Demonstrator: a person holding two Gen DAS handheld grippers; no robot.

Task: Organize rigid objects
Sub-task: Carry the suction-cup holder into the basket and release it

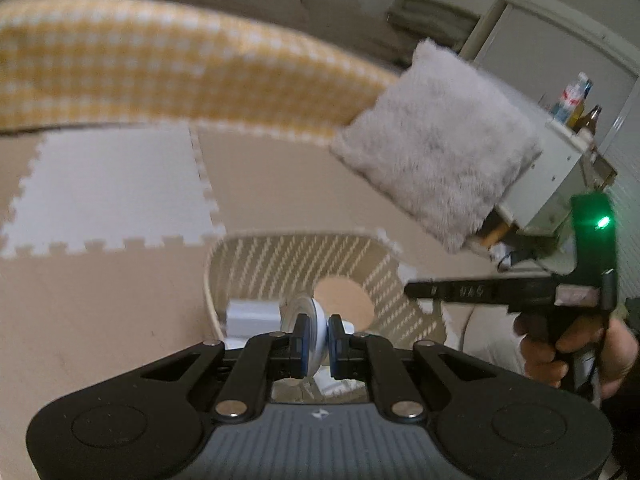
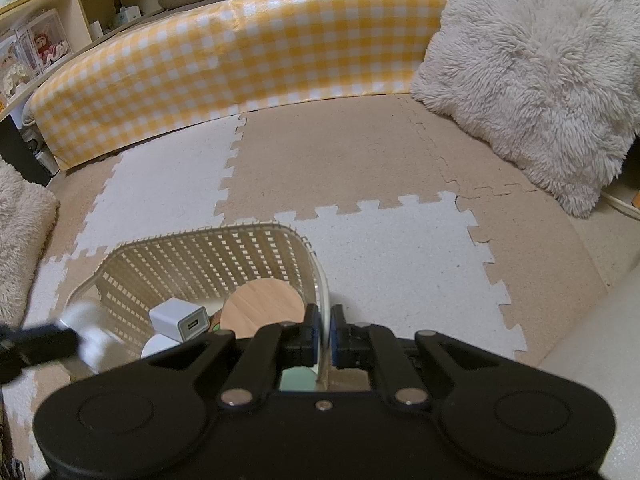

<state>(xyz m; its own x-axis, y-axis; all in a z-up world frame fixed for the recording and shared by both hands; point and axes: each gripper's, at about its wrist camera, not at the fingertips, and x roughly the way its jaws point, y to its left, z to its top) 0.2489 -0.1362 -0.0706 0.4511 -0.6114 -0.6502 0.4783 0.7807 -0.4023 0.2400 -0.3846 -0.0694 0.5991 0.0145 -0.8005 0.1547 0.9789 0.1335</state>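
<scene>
Left hand-held gripper pinches a white disc above the basket; right hand-held gripper clamps the basket's rim, open foam mat beside. Only the right view shows the charger.

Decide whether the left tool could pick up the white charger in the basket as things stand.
Probably not yet: the left tool is shut on a white round piece, so its jaws are full; the charger lies uncovered in the open basket.
</scene>
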